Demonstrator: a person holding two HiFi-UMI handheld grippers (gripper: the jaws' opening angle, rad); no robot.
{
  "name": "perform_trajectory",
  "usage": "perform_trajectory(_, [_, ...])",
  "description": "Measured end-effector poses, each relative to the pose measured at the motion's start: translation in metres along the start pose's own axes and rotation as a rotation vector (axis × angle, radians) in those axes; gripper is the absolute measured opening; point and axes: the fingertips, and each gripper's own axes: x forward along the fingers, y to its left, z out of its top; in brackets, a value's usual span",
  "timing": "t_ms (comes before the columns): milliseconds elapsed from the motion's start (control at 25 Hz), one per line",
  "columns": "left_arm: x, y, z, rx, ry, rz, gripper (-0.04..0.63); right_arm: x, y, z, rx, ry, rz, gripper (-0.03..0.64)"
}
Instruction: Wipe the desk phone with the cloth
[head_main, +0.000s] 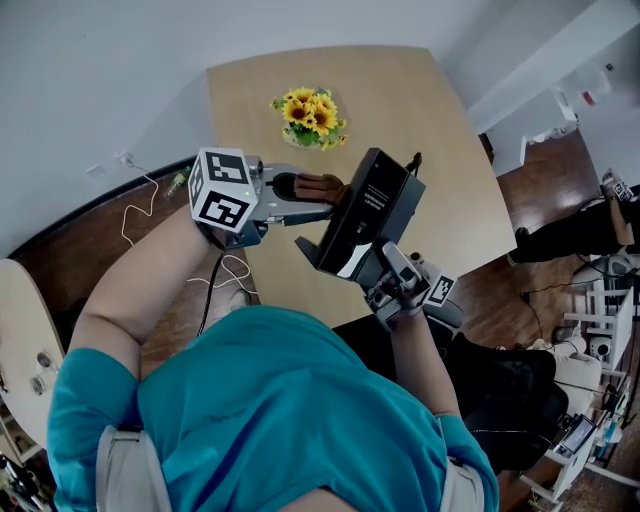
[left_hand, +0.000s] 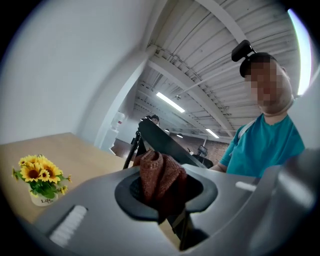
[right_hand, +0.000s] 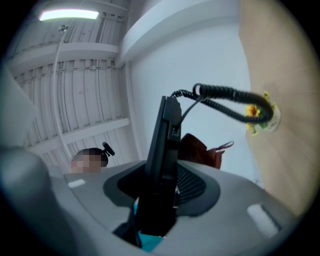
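A person in a teal shirt (head_main: 290, 410) stands at the near edge of a pale wooden surface (head_main: 440, 180), a claw in each hand. A small pot of sunflowers (head_main: 312, 118) sits on the surface, and everything else lies on the person's side of it. The desk phone (head_main: 370, 210) is held up off the surface just on the near side of the sunflowers. It is a flat black slab, tilted steeply, with its underside facing up towards the person. That underside carries a block of small white print, too fine to read, and there is a pale strip along the low end. Seen edge-on, the phone is thin, and a black coiled cord (right_hand: 225, 102) loops away from its top towards the sunflowers. The right claw (head_main: 383, 272) grips the phone by its low end, the end farthest from the sunflowers, with its jaws clamped on the black body. The left claw (left_hand: 165, 197) reaches in level from the left, its jaws closed on a bunched rust-brown knitted cloth (head_main: 322, 186). The cloth sits between the sunflowers and the phone, and its bunched end meets the phone's left edge.
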Motion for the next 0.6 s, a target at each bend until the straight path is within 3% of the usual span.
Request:
perform_trajectory(200, [0.000,-0.002,-0.009,-0.034,0.015,-0.022,0.089,-0.002,-0.002,-0.001,-0.012,0.001,-0.025,0.173])
perform_trajectory(440, [-0.001,-0.018,-0.027,-0.018,0.061,-0.079,0.089,-0.015,-0.009,0.022,-0.022,-0.112,-0.042,0.175])
perform_trajectory(600, [-0.004,-0.020,-0.030,-0.018,0.063,-0.070,0.089,-0.025,-0.008,0.033,-0.039,-0.146,-0.060,0.175])
